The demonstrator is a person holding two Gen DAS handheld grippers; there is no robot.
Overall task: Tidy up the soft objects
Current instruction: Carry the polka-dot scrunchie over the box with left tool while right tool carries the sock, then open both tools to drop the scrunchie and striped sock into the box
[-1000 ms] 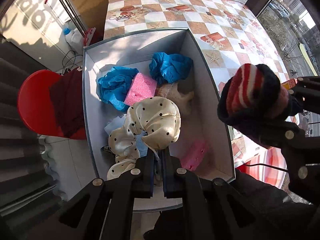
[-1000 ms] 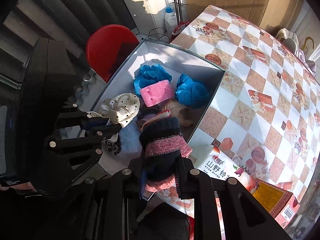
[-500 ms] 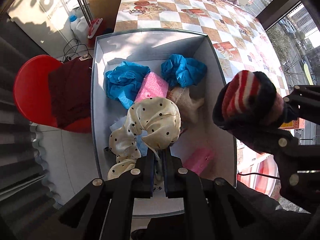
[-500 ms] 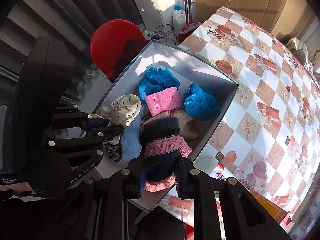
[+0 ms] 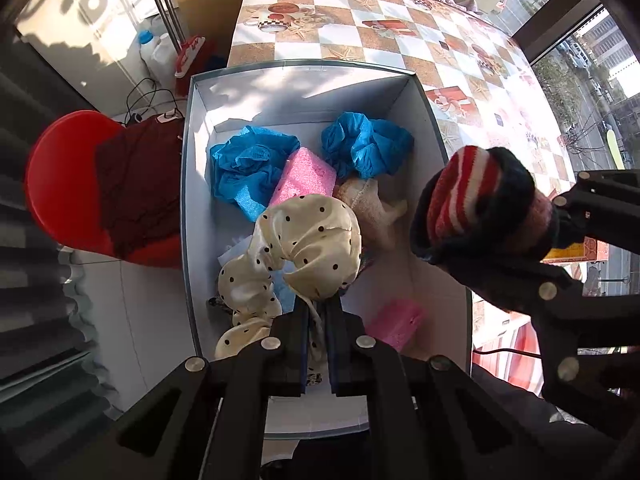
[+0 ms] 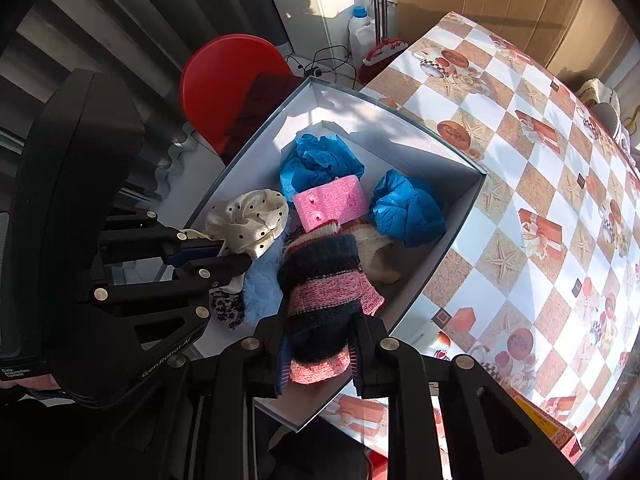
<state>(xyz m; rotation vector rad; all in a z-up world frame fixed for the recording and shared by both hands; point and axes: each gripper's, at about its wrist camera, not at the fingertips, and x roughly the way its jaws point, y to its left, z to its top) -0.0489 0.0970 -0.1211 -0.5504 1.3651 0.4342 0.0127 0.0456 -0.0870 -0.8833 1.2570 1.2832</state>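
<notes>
A white open box (image 5: 188, 216) (image 6: 460, 216) sits at the table's near edge. Inside lie two blue crumpled cloths (image 5: 248, 164) (image 5: 366, 148), a pink foam block (image 5: 306, 178) (image 6: 330, 202), a beige plush (image 5: 376, 212) and a smaller pink foam piece (image 5: 396, 322). My left gripper (image 5: 318, 308) (image 6: 236, 254) is shut on a cream polka-dot cloth (image 5: 316, 248) (image 6: 248, 220) and holds it above the box. My right gripper (image 6: 318, 334) is shut on a striped knitted sock (image 6: 322, 284) (image 5: 476, 208) and holds it over the box's right side.
A checkered tablecloth (image 5: 400, 40) (image 6: 540, 160) covers the table beyond the box. A red stool (image 5: 64, 184) (image 6: 224, 80) with dark red cloth stands left of the box. Bottles (image 5: 154, 48) and a mop stand on the floor. An orange carton (image 6: 540, 424) lies at the table's right.
Both grippers have moved further over the box with their cloth items still held. The box now lies more centrally under them.
</notes>
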